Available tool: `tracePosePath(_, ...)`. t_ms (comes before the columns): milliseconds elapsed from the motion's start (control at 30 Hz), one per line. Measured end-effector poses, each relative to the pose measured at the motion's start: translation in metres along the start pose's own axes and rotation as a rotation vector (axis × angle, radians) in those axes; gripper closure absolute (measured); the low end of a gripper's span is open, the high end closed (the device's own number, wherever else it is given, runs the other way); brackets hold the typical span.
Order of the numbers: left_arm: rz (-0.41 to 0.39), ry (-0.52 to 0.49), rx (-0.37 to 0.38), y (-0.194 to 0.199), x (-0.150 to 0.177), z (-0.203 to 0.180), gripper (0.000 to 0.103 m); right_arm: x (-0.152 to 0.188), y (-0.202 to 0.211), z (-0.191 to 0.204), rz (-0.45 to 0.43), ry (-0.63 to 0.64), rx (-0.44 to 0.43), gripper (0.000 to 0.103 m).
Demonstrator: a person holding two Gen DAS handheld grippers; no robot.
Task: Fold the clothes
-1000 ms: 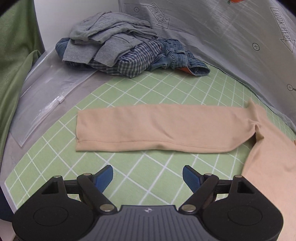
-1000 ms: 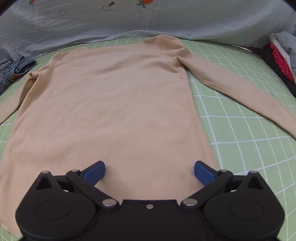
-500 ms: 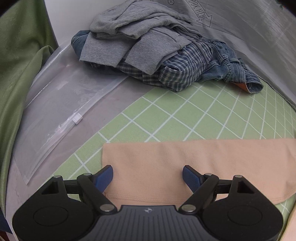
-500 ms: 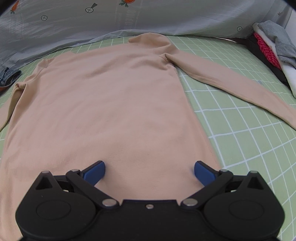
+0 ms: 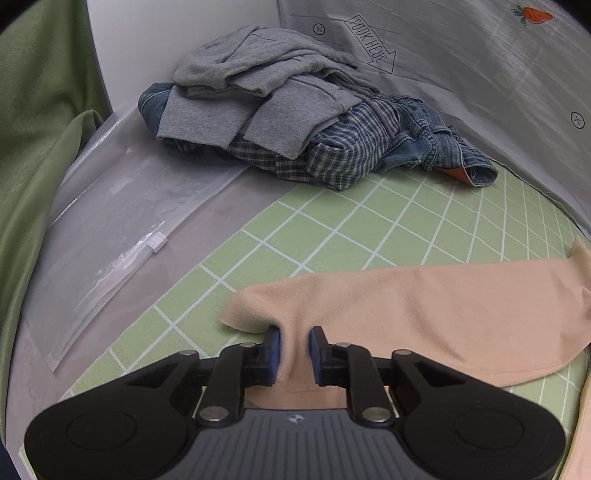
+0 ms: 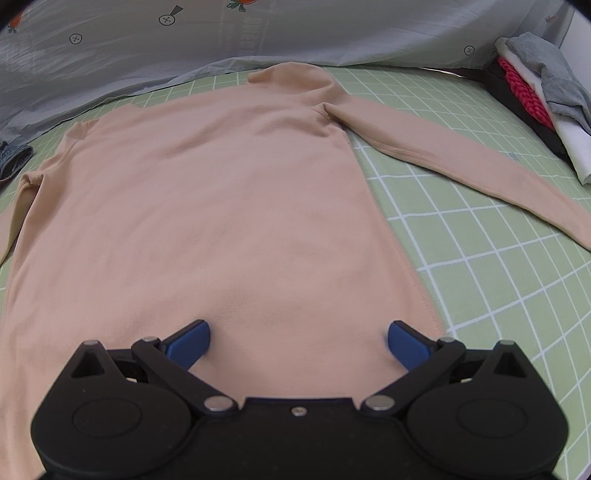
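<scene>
One beige top [image 6: 229,206] – two grippers, left gripper [image 5: 294,350] closing on it

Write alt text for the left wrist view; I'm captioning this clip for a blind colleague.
The left gripper is closing on the cuff end of a beige sleeve, the fabric bunched between its blue pads, on a green grid mat. Behind lie a pile of grey, plaid and denim clothes and a clear zip bag.

A green mat ruled with white grid lines [image 5: 369,236] is spread over the surface. It is backed by grey printed fabric [image 6: 295,26], and a white wall [image 5: 166,37] is seen beside green cloth [image 5: 29,129].
</scene>
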State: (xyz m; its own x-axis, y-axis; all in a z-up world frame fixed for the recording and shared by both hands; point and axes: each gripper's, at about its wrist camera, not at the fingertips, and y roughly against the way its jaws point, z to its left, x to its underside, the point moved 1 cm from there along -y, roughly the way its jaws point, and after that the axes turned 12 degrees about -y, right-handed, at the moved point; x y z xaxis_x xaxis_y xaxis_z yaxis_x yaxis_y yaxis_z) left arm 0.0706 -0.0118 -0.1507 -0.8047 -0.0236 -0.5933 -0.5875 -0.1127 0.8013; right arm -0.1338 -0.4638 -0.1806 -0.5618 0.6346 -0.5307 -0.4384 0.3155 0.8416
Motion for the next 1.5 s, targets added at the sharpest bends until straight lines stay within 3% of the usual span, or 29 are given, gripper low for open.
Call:
tracePosePath(267,0.046,0.038,-0.014,0.024,0.032,0.024,0.09,0.002,0.001,-0.002,-0.019,0.004,-0.008,0.0)
tracePosePath(500,0.076,0.092,0.014,0.043,0.048,0.029,0.067,-0.001,0.011,-0.016,-0.047,0.015,-0.011,0.001)
tracePosePath(633,0.047,0.066,0.054,0.065,0.055,0.015,0.052,0.003,0.025,-0.039,-0.076,-0.013,0.016,0.002)
tracePosePath(667,0.045,0.055,0.068,0.069,0.057,0.009,0.051,0.004,0.027,-0.047,-0.072,-0.02,0.028,0.007)
tracePosePath(767,0.048,-0.015,0.149,0.083,0.064,-0.018,0.051,0.009,0.033,-0.067,-0.068,-0.05,0.052,0.023)
tracePosePath(900,0.091,-0.146,0.355,0.096,0.077,-0.064,0.051,0.013,0.036,-0.081,-0.047,-0.042,0.018,0.044)
tracePosePath(967,0.114,-0.223,0.429,0.102,0.088,-0.09,0.051,0.015,0.038,-0.087,-0.034,-0.028,0.002,0.05)
tracePosePath(1133,0.164,-0.427,0.442,0.116,0.125,-0.148,0.051,0.022,0.042,-0.095,-0.011,0.019,-0.026,0.051)
tracePosePath(1233,0.169,-0.488,0.437,0.122,0.142,-0.165,0.054,0.023,0.045,-0.1,-0.001,0.056,-0.063,0.065)
tracePosePath(1300,0.169,-0.52,0.422,0.126,0.153,-0.172,0.077,0.024,0.048,-0.102,0.002,0.088,-0.087,0.089)
tracePosePath(1333,0.164,-0.53,0.411,0.129,0.156,-0.173,0.079,0.025,0.049,-0.103,0.006,0.099,-0.101,0.094)
tracePosePath(1400,0.161,-0.531,0.391,0.132,0.161,-0.175,0.094,0.027,0.051,-0.106,0.018,0.119,-0.126,0.097)
tracePosePath(1500,0.193,-0.488,0.384,0.137,0.166,-0.171,0.094,0.027,0.054,-0.113,0.037,0.129,-0.154,0.098)
